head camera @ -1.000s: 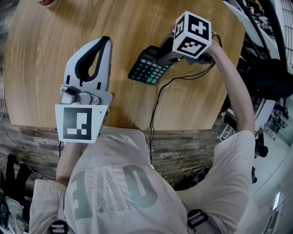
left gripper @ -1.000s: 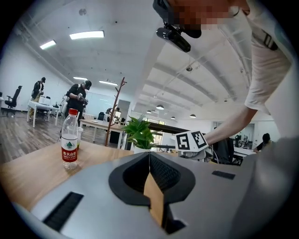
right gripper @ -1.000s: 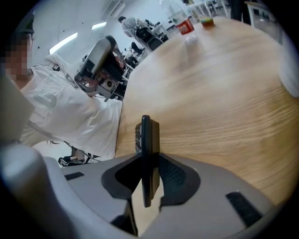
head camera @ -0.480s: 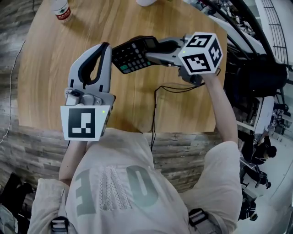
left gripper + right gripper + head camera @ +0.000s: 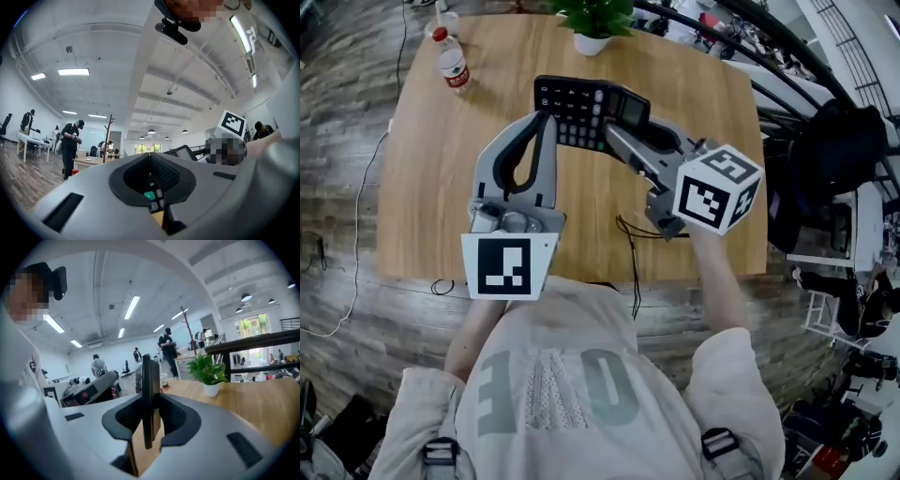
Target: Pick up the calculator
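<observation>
Calculator (image 5: 578, 111): clamped edge-on in right gripper (image 5: 617, 131), jaws narrowly parted around it.
Left gripper (image 5: 546, 120): just beside calculator, tips apparently together, empty.

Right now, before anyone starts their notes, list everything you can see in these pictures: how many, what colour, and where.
calculator: one, black, held up over the table
table: one, light wood, below both grippers
water bottle: one, clear with red label, table's far left corner
potted plant: one, green in a white pot, table's far edge
cable: one, black, running over the table's near edge
bystanders: several, mostly dark clothes, far across the room
left gripper: one, grey, jaws together and empty, beside the calculator
right gripper: one, grey, shut on the calculator
marker cubes: two, black-and-white, one on each gripper
</observation>
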Motion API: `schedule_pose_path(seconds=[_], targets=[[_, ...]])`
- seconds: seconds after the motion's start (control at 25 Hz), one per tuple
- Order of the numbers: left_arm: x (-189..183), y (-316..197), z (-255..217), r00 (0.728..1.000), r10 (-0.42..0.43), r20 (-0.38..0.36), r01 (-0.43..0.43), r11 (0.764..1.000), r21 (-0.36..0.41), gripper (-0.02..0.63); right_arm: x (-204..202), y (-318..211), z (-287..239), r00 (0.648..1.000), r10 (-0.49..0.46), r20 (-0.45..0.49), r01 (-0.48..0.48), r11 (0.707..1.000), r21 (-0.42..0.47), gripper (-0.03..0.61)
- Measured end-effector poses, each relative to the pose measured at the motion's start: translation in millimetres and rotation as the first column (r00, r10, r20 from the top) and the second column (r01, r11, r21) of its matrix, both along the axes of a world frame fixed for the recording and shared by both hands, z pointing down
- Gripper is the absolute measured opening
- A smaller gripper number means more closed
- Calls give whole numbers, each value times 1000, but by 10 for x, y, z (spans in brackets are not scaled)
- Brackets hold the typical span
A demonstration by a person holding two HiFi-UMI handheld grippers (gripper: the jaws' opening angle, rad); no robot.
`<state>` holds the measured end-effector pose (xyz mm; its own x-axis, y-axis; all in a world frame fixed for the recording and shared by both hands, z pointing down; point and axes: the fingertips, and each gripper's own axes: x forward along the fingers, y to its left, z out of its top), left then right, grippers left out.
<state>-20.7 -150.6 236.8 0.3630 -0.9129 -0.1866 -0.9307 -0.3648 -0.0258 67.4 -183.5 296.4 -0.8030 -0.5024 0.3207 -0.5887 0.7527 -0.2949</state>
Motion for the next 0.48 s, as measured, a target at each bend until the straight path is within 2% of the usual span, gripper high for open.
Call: schedule_pose_path(seconds=[0.08,0.16,0.32,0.4,0.48], targets=[[57,78,-87,1000,8,6,-9,1000,19,8,111,53,-158,993,108,56,-111,993,42,104],[101,142,-157,1000,18,3,-18,999,35,8,208,112,-272,970,213,119,-222,973,69,104],[204,268,-244,999,45,14,-45,997,67,8,343,349,-350,886,394,243,-427,899,97,104],[265,329,-278,998,62,24,-64,995,77,8,362,520,-350,848,454,275,-497,860,114,104],[323,372,-299,997,73,31,-76,994,82,8,358,672,-349,822,488,295,-538,835,118,104]])
